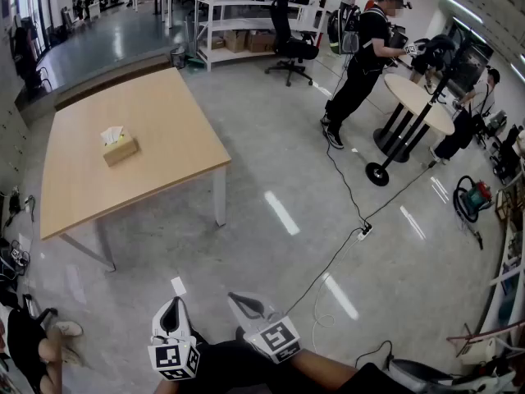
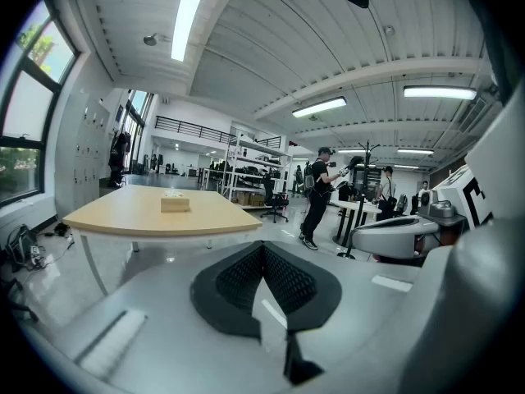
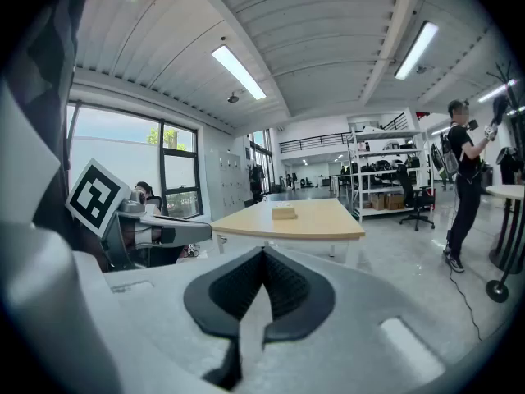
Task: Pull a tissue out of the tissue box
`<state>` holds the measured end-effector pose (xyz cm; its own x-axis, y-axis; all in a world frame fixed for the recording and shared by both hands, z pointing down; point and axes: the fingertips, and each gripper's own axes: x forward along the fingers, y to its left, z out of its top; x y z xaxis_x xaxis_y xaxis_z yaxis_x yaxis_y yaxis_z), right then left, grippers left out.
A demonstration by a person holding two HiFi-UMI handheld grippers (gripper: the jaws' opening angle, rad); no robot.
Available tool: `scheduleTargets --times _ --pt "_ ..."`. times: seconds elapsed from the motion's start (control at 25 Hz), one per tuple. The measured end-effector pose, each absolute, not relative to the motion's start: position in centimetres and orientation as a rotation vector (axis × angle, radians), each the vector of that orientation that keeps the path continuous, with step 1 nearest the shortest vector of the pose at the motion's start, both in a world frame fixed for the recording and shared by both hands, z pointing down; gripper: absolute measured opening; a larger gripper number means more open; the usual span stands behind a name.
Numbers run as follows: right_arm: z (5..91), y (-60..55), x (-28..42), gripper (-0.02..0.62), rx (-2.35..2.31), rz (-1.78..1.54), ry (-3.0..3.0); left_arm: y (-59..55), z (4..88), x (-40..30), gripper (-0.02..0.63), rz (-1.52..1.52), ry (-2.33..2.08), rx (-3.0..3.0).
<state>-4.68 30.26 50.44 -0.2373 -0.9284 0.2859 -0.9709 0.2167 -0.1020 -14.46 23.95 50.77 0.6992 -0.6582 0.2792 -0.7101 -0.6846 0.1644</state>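
The tan tissue box (image 1: 120, 148) with a white tissue sticking out of its top sits on the light wooden table (image 1: 164, 121), far ahead and to the left. Both grippers hang low over the floor, well short of the table. My left gripper (image 1: 173, 309) and right gripper (image 1: 239, 300) are side by side, each shut with nothing between its fingers. In the left gripper view the box (image 2: 175, 203) is small on the table (image 2: 139, 216) beyond the shut gripper (image 2: 262, 249). In the right gripper view the box (image 3: 285, 213) lies straight ahead past the shut gripper (image 3: 264, 257).
A person in black (image 1: 361, 52) stands by a round table (image 1: 420, 102) at the right. A cable and power strip (image 1: 362, 232) cross the floor. Shelves (image 1: 246, 6) and an office chair (image 1: 292, 48) stand behind. A seated person's legs (image 1: 37, 343) show at bottom left.
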Motion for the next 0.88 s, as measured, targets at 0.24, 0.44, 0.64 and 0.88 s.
scheduleTargets --times 0.24,0.44,0.64,0.88 --pt "50.3 29.9 -4.9 -0.015 1.819 0.377 -2.317 23.6 50.8 -14.6 0.018 0.288 -1.089 2.646" --pt "50.5 29.6 -4.8 -0.015 1.818 0.378 -2.308 23.3 50.9 -14.4 0.018 0.288 -1.078 2.646" --pt "50.6 29.6 -4.9 -0.015 1.803 0.389 -2.320 23.4 51.1 -14.5 0.018 0.287 -1.086 2.636" --pt "51.1 29.5 -4.9 -0.012 1.793 0.422 -2.323 23.5 51.6 -15.5 0.018 0.284 -1.124 2.588"
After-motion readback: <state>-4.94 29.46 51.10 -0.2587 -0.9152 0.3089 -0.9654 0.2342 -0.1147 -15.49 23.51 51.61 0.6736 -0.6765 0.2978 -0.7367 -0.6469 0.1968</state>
